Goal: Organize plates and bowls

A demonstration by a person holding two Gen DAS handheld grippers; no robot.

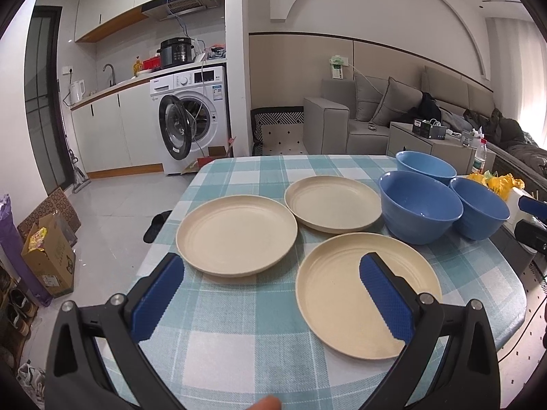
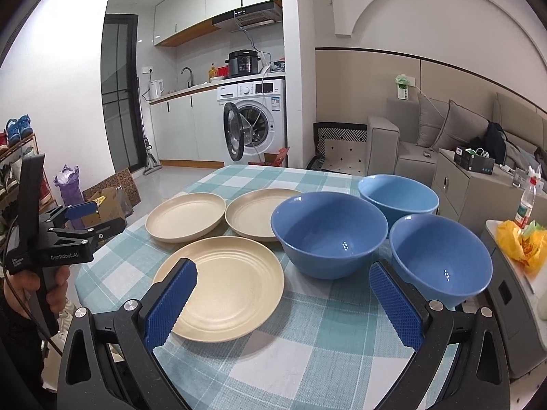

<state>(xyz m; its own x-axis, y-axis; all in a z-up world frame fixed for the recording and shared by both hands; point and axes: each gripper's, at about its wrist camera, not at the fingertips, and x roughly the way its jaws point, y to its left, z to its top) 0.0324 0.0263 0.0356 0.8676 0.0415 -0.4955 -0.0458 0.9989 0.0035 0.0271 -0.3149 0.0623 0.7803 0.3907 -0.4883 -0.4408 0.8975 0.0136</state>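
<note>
Three cream plates lie apart on a checked tablecloth: a near plate, a left plate and a far plate. To their right stand three blue bowls: a middle bowl, a far bowl and a right bowl. My left gripper hovers open over the near table edge, its right finger above the near plate. My right gripper is open and empty in front of the near plate and the bowls.
The table is small, with rounded edges. A side cabinet with a yellow bag and a bottle stands to the right. Behind are a washing machine with its door open, a sofa, and boxes on the floor at left.
</note>
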